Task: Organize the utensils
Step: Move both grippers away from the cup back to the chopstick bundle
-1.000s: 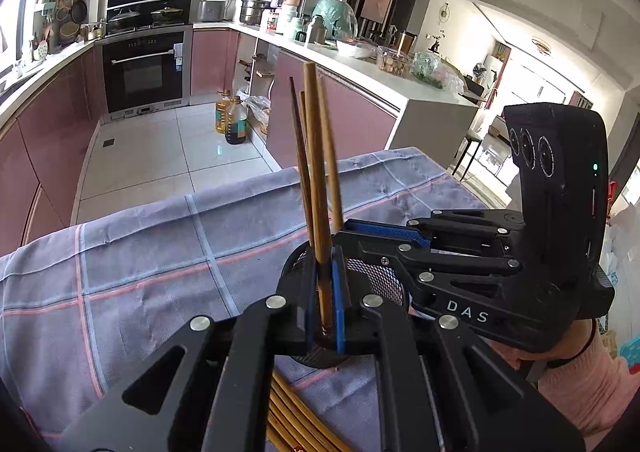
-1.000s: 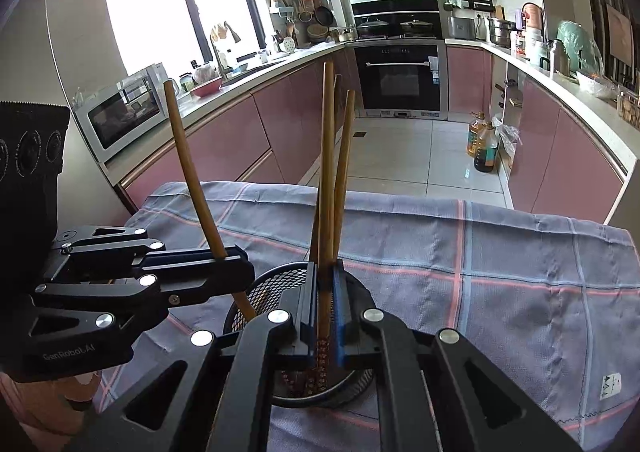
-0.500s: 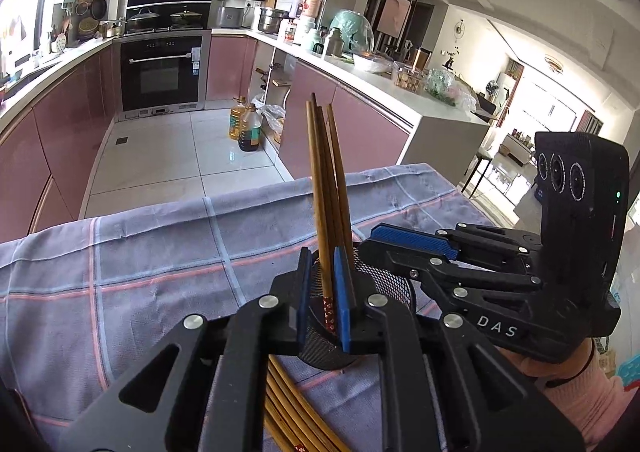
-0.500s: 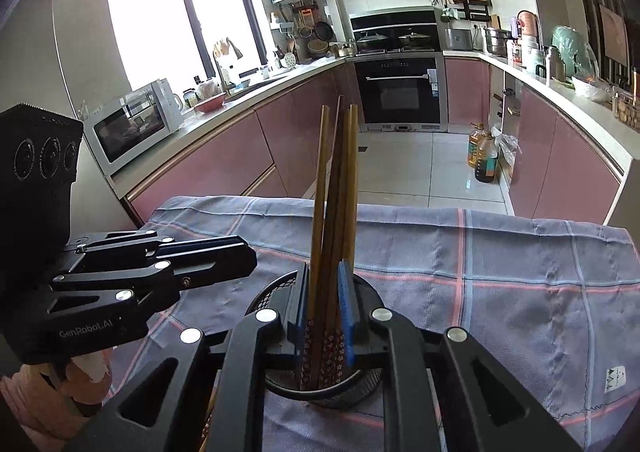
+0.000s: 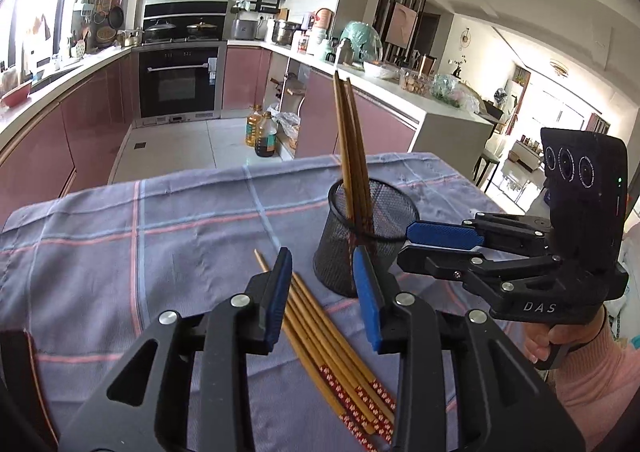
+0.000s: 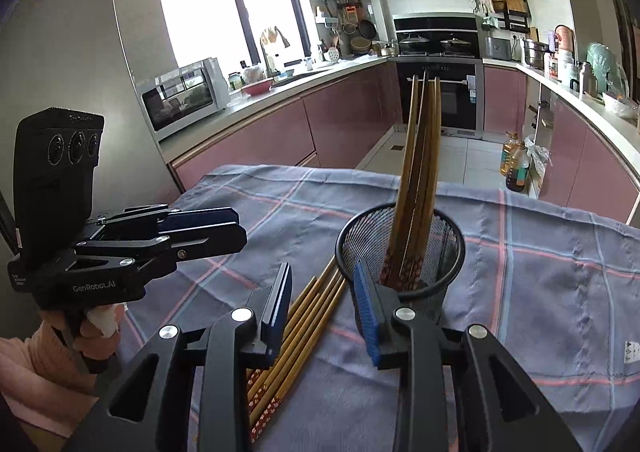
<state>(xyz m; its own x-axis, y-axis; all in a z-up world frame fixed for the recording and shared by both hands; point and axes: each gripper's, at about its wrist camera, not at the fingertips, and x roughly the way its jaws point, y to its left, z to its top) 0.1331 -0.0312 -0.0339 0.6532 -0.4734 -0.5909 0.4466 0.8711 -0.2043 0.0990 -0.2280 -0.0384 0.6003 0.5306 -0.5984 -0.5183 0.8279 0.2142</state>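
Note:
A black mesh holder (image 5: 372, 228) (image 6: 400, 248) stands on the checked cloth with several brown chopsticks (image 5: 350, 148) (image 6: 420, 156) upright in it. More chopsticks (image 5: 332, 352) (image 6: 304, 324) with red patterned ends lie loose on the cloth just left of the holder. My left gripper (image 5: 322, 256) (image 6: 240, 230) hovers over the loose ones, its jaws opening with nothing pressed between the pads. My right gripper (image 6: 322, 266) (image 5: 404, 248) sits close to the holder's near side, jaws also opening and gripping nothing. A hand in a pink sleeve holds each tool.
The blue-grey checked cloth (image 5: 180, 236) covers the table, whose far edge drops to the tiled kitchen floor. Oil bottles (image 5: 264, 132) stand on that floor. Pink cabinets, an oven and a microwave (image 6: 180, 96) line the walls beyond.
Both grippers let go of the chopsticks they were lowering into the holder. They pulled back from it and their jaws spread. The released chopsticks now stand in the holder.

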